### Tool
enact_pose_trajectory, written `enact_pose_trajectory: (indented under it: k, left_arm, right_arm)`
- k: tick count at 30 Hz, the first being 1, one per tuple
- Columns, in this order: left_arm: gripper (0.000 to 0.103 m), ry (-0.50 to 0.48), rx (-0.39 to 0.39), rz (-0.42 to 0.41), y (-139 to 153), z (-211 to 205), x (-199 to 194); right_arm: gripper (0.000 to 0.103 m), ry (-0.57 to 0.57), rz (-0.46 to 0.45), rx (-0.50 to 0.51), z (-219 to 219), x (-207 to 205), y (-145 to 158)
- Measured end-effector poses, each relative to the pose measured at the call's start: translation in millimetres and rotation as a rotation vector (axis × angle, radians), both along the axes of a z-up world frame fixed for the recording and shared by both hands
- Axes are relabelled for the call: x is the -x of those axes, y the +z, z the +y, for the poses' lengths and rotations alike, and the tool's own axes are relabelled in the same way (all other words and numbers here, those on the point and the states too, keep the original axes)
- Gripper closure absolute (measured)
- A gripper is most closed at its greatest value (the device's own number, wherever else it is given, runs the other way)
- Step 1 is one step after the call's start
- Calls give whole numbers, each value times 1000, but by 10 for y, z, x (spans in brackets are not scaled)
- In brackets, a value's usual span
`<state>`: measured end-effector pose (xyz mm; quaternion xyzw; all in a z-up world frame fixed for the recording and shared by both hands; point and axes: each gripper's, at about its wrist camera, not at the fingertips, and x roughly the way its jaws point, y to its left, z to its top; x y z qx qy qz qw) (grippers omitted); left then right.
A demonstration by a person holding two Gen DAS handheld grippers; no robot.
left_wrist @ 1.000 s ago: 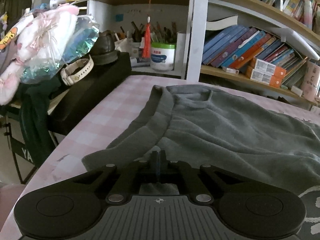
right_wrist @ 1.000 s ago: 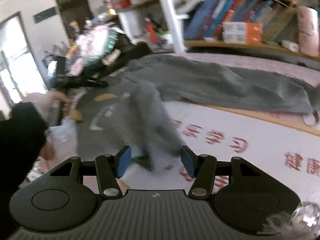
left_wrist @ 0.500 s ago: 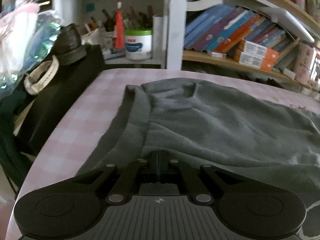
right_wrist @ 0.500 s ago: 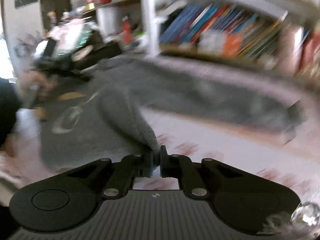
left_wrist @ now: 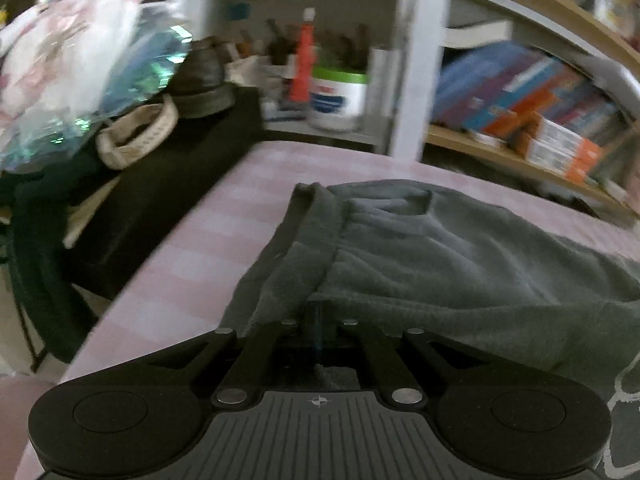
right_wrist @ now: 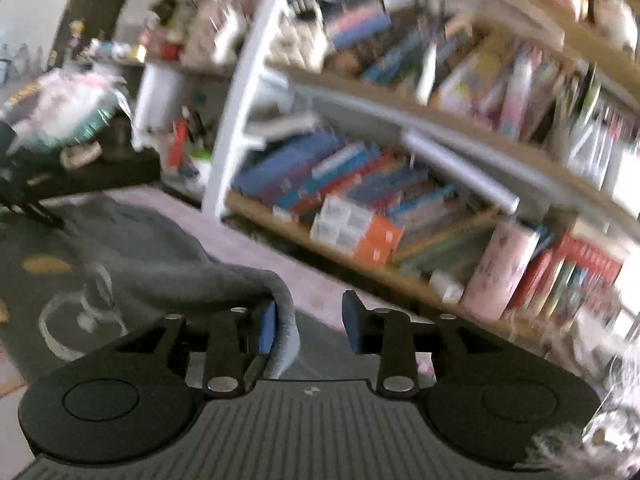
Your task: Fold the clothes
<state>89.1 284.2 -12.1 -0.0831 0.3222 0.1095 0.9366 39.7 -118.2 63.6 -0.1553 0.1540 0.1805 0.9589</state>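
While the left tool [left_wrist: 318,320] stays clamped on the grey garment [left_wrist: 460,264] on the pink desk [left_wrist: 224,240], the right tool [right_wrist: 308,320] gapes open, fabric apparently draped against 1 pad.

Grey garment [left_wrist: 460,264] — soft, fleecy cloth; gripper [left_wrist: 319,316] matt black plastic.

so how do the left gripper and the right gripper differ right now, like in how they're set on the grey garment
The left gripper is shut, its fingers pinching the grey garment at its edge; the right gripper is open, with a fold of cloth draped against its left finger only. The left view is fairly steady; the right view is blurred. Both have the same black build.
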Motion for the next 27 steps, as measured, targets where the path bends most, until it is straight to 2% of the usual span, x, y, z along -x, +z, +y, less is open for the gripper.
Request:
enact_pose_trajectory:
  k: [3, 8, 11, 15, 17, 19, 20, 24, 27]
  left_arm:
    - [102, -1, -7, 1, -3, 28, 4]
    - [102, -2, -41, -37, 73, -77, 203]
    - [101, -84, -9, -101, 172, -285, 470]
    - [98, -215, 34, -157, 258, -678, 757]
    - [90, -243, 50, -168, 252, -794, 827]
    - [87, -226, 58, -150, 198, -809, 819]
    - [86, -216, 61, -140, 170, -814, 814]
    - [86, -185, 65, -107, 77, -825, 798]
    - [86, -183, 43, -98, 60, -805, 807]
  right_arm:
    - [67, -4, 113, -75, -67, -151, -176]
    - [65, -10, 289, -234, -324, -157, -414]
    - [65, -5, 361, -308, -423, -145, -537]
    - [66, 3, 404, -395, -446, -218, -602]
    - [67, 13, 414, -428, -425, -283, -611]
    - [78, 22, 427, -457, -399, -363, -624]
    - [96, 26, 438, -475, -395, -388, -620]
    - [97, 67, 420, -525, -426, -285, -444]
    - [97, 205, 428, -662, -486, -130, -149]
